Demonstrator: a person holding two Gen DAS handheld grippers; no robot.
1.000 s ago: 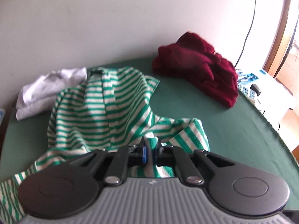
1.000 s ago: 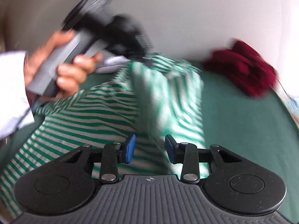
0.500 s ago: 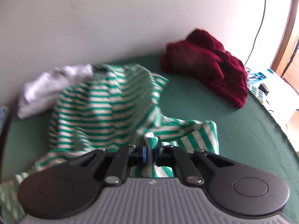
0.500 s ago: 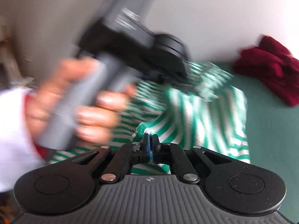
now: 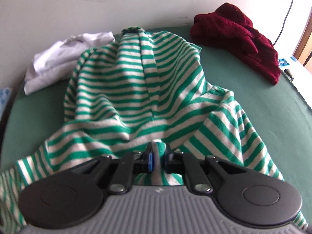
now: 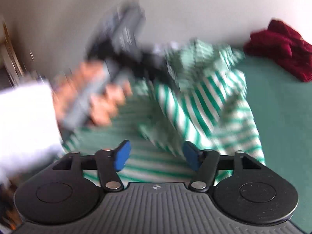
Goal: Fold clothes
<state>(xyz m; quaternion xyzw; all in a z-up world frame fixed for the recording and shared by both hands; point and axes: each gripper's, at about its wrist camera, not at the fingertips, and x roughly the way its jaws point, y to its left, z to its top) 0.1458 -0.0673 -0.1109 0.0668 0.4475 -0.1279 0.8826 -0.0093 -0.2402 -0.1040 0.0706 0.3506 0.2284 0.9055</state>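
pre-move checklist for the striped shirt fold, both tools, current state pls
1. Left tool has fabric: ok. A fold of the striped shirt sits between its jaws, which are opening, so the hold is loosening.
2. Right tool free: ok. Jaws opening, nothing pinched between them; shirt lies beneath.
3. Shirt flat for folding: not ok. It is bunched and draped in ridges on the green table.
4. Fold area free of other clothes: ok on the right, where the maroon garment lies apart; cannot tell whether the white garment touches the shirt.
5. Right wrist view usable: not ok, motion-blurred.
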